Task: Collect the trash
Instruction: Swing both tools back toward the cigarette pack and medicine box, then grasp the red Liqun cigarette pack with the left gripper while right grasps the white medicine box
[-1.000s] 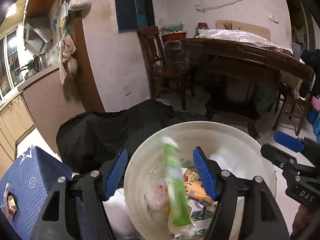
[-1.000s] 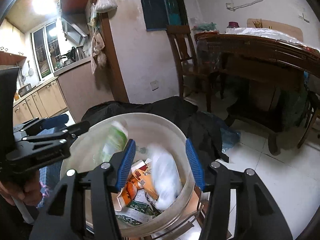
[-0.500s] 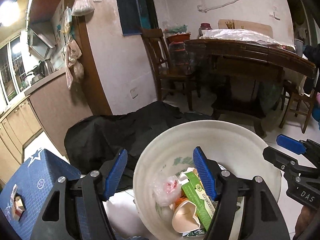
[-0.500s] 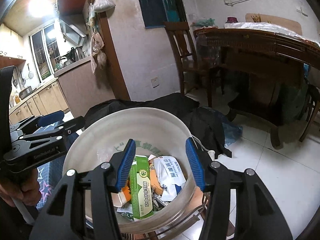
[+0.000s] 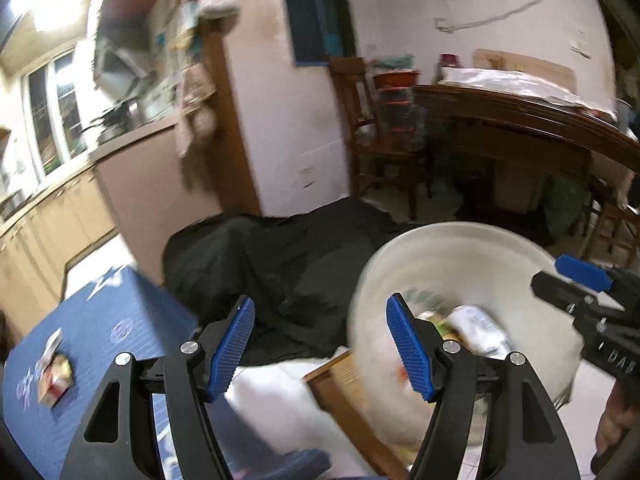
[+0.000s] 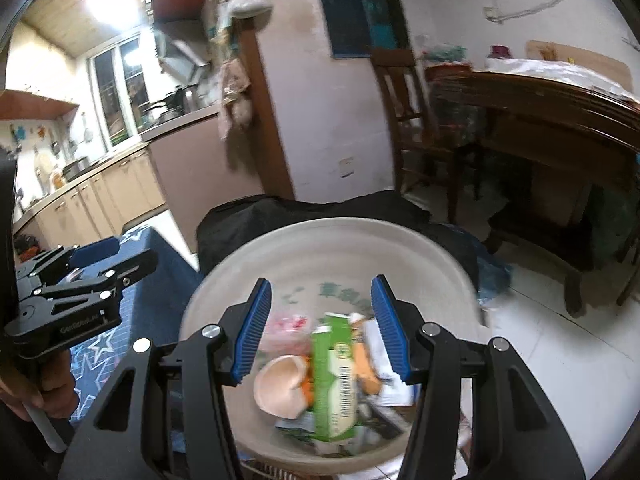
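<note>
My left tool stands with its blue ribbed pads apart and nothing between them, aimed over the floor beside the round off-white plastic trash bucket. My right tool also has its pads apart, gripping nothing, and it points straight down into the bucket's mouth. The trash lies inside the bucket: a green and white paper carton lying lengthwise near the middle, a crumpled pinkish-tan paper cup touching its left side, a pink and clear plastic bag behind the cup, and white printed wrappers to the right; much of it is blurred. In the left wrist view the bucket sits to the right of my left tool, with a brown flat cardboard piece under its near edge. A black crumpled cloth lies on the floor behind the bucket, and a dark blue star-printed box stands at the left with a small snack packet on top.
</note>
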Available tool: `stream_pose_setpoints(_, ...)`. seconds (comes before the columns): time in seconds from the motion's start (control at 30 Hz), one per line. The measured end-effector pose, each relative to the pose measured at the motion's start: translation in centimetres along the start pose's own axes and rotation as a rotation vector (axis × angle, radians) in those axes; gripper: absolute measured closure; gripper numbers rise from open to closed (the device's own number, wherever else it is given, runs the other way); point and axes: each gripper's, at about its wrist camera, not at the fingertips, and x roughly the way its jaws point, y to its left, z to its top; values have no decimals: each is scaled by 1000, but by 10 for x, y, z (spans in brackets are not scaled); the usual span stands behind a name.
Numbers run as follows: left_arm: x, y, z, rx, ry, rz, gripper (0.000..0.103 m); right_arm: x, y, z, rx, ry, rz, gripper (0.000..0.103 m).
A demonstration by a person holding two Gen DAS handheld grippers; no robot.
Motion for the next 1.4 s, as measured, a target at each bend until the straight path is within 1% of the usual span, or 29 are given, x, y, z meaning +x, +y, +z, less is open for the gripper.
stream_pose_setpoints(0.1, -4, 39, -16, -67, 36, 58, 33, 9, 31, 0, -48, 10, 55, 53)
stream_pose_setpoints(0.13, -7, 61, -26, -107, 52, 84, 33, 13, 41, 0, -62, 14, 72, 53)
stream_pose_setpoints(0.23, -15, 111, -49, -170, 80, 157, 30, 24, 77, -1, -116, 33, 135, 53)
stream_pose_setpoints(0.27, -19, 133, -59, -194, 93, 185, 29, 29, 90, -3, -135, 42, 161, 53)
stream_pose_setpoints(0.3, -22, 150, -67, -213, 103, 200, 29, 33, 101, -4, -150, 51, 183, 53)
stream_pose_setpoints(0.33, -27, 175, -79, -245, 121, 217, 28, 39, 116, -7, -168, 66, 209, 53)
stream_pose_setpoints(0.37, -31, 200, -89, -272, 136, 228, 27, 45, 128, -9, -182, 79, 229, 50)
stream_pose_setpoints(0.4, -34, 215, -95, -290, 144, 238, 26, 51, 141, -12, -196, 93, 249, 46)
stream_pose_setpoints(0.47, -40, 264, -113, -323, 169, 266, 23, 60, 161, -17, -220, 115, 281, 43)
stream_pose_setpoints(0.5, -41, 287, -121, -324, 179, 275, 22, 66, 175, -19, -238, 131, 301, 42)
stream_pose_setpoints(0.53, -42, 302, -125, -319, 183, 270, 21, 70, 187, -20, -256, 142, 317, 42)
stream_pose_setpoints(0.63, -37, 359, -140, -266, 207, 208, 19, 74, 217, -23, -315, 148, 347, 38)
stream_pose_setpoints(0.67, -33, 372, -142, -239, 211, 186, 17, 75, 227, -23, -336, 145, 354, 35)
stream_pose_setpoints(0.7, -28, 389, -146, -218, 218, 143, 16, 75, 234, -24, -351, 143, 358, 33)
stream_pose_setpoints(0.77, -16, 408, -147, -195, 229, 99, 16, 78, 247, -25, -372, 144, 367, 31)
stream_pose_setpoints(0.8, -9, 415, -147, -172, 234, 53, 15, 81, 252, -26, -376, 152, 369, 30)
stream_pose_setpoints(0.9, 7, 427, -149, -109, 262, -55, 13, 91, 259, -30, -376, 185, 364, 30)
stream_pose_setpoints(0.97, 16, 429, -151, -89, 280, -94, 13, 97, 262, -31, -373, 202, 359, 30)
stream_pose_setpoints(1.03, 21, 430, -151, -66, 276, -107, 13, 102, 264, -33, -369, 217, 357, 30)
stream_pose_setpoints(1.1, 27, 434, -152, -65, 276, -126, 13, 105, 268, -35, -370, 224, 357, 30)
stream_pose_setpoints(1.17, 31, 434, -150, -51, 262, -159, 13, 110, 274, -36, -380, 235, 361, 30)
stream_pose_setpoints(1.23, 33, 424, -150, 9, 242, -157, 13, 112, 279, -38, -391, 241, 362, 30)
stream_pose_setpoints(1.3, 36, 418, -151, 48, 236, -146, 13, 114, 283, -39, -398, 247, 362, 30)
stream_pose_setpoints(1.4, 43, 417, -147, 51, 240, -135, 13, 116, 286, -40, -394, 256, 364, 30)
